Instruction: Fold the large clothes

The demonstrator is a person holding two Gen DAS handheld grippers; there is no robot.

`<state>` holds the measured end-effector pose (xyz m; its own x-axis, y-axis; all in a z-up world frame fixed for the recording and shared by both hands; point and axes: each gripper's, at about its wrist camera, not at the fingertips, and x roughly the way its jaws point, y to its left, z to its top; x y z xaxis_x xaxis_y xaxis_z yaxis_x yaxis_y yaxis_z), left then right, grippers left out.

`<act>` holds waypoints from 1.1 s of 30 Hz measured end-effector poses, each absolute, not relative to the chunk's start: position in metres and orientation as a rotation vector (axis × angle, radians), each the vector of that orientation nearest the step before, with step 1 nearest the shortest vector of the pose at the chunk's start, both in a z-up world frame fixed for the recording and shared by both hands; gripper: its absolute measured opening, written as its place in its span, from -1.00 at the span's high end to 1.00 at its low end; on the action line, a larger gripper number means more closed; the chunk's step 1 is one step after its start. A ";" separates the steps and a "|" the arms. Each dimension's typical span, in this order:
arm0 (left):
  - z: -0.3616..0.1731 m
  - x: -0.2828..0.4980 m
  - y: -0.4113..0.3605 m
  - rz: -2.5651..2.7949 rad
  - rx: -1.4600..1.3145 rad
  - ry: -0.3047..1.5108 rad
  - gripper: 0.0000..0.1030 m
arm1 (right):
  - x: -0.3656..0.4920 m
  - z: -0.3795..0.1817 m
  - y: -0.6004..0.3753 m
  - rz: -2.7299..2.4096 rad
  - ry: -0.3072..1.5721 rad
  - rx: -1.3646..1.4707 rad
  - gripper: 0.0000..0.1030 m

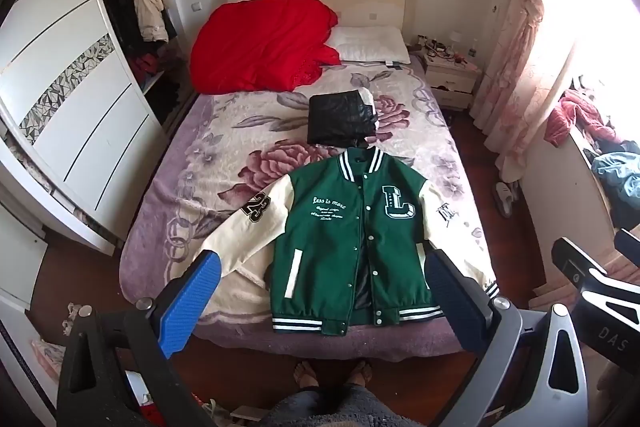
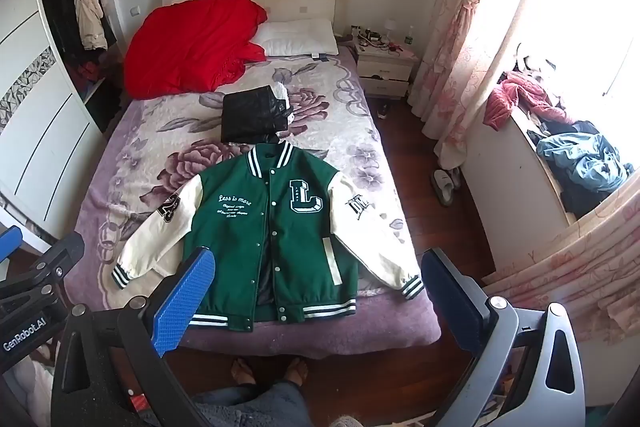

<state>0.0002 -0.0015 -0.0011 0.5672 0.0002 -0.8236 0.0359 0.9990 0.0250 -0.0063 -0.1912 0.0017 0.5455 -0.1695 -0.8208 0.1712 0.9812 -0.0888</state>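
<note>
A green varsity jacket with cream sleeves lies flat, front up, at the foot of the bed; it also shows in the right wrist view. Its sleeves are spread to both sides. My left gripper is open and empty, held above the bed's foot edge, over the jacket's hem. My right gripper is open and empty, held at the same height to the right. A folded black garment lies behind the jacket's collar, also seen in the right wrist view.
The floral bed cover carries a red quilt and a white pillow at the head. A white wardrobe stands left. A nightstand, curtains and a cluttered window ledge are right. My feet stand on wood floor.
</note>
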 end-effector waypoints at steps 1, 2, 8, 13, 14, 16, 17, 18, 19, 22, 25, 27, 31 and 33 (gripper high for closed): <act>-0.001 0.000 -0.002 -0.021 0.043 0.966 -1.00 | -0.007 0.002 -0.191 -0.200 0.975 0.004 -1.00; -0.001 0.000 -0.003 -0.029 0.042 0.961 -1.00 | -0.007 0.002 -0.190 -0.199 0.978 0.004 -1.00; 0.006 0.002 -0.004 -0.018 0.034 0.951 -1.00 | -0.006 0.002 -0.191 -0.205 0.988 -0.002 -1.00; 0.002 -0.002 0.002 -0.025 0.033 0.948 -1.00 | -0.004 0.002 -0.190 -0.202 0.980 -0.007 -1.00; 0.002 -0.001 0.003 -0.029 0.030 0.950 -1.00 | -0.005 0.003 -0.189 -0.202 0.978 -0.003 -1.00; 0.001 -0.003 0.001 -0.023 0.029 0.943 -1.00 | -0.008 0.005 -0.191 -0.202 0.976 -0.004 -1.00; 0.002 -0.004 0.003 -0.023 0.028 0.939 -1.00 | -0.008 0.005 -0.192 -0.201 0.976 -0.005 -1.00; 0.000 -0.004 0.003 -0.022 0.026 0.937 -1.00 | -0.008 0.006 -0.191 -0.202 0.976 -0.005 -1.00; 0.000 -0.005 0.004 -0.019 0.026 0.936 -1.00 | -0.008 0.006 -0.191 -0.203 0.975 -0.004 -1.00; 0.001 -0.006 0.002 -0.015 0.029 0.934 -1.00 | -0.008 0.006 -0.190 -0.204 0.974 -0.008 -1.00; 0.001 -0.006 0.002 -0.012 0.028 0.937 -1.00 | -0.008 0.006 -0.191 -0.203 0.974 -0.009 -1.00; 0.001 -0.006 0.003 -0.009 0.024 0.940 -1.00 | -0.009 0.007 -0.188 -0.203 0.973 -0.009 -1.00; 0.003 -0.004 0.004 -0.011 0.020 0.943 -1.00 | -0.009 0.009 -0.179 -0.195 0.975 -0.017 -1.00; 0.003 -0.005 0.006 -0.012 0.019 0.938 -1.00 | -0.009 0.009 -0.179 -0.195 0.976 -0.016 -1.00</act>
